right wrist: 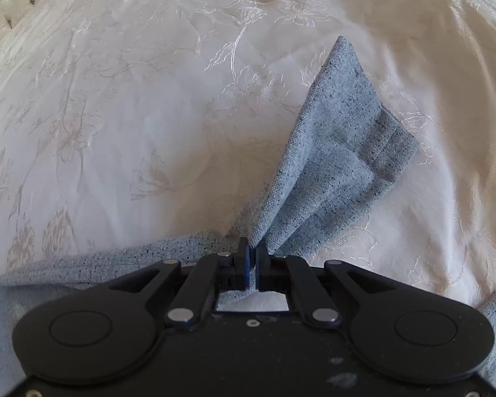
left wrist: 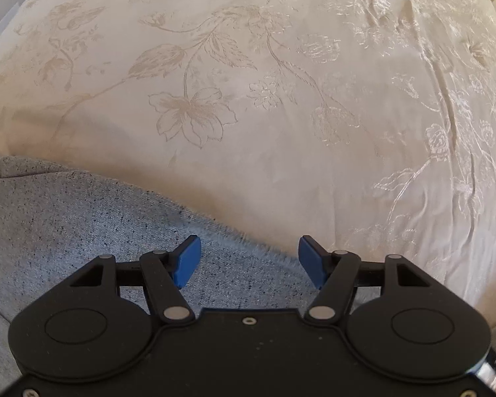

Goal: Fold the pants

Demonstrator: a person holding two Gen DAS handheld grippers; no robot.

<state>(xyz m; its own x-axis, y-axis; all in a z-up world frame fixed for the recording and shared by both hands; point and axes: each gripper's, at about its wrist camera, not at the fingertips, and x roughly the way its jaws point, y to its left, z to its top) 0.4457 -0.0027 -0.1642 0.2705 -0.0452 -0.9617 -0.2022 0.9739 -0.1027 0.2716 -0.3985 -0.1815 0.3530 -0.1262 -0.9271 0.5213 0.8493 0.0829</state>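
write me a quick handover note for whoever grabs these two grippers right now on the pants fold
Right gripper: shut on a pinch of the grey pants, with a hemmed end lifted off the bedspread and sticking up ahead of the fingers.
Left gripper: open, holding nothing, hanging over the frayed edge of the pants.
Pants lie on the cream floral bedspread, partly under both grippers.
Done: one end gripped and raised.
Left: probably carry that end across the rest, lay it flat, let go, smooth it. How many folds remain cannot be told from these views.
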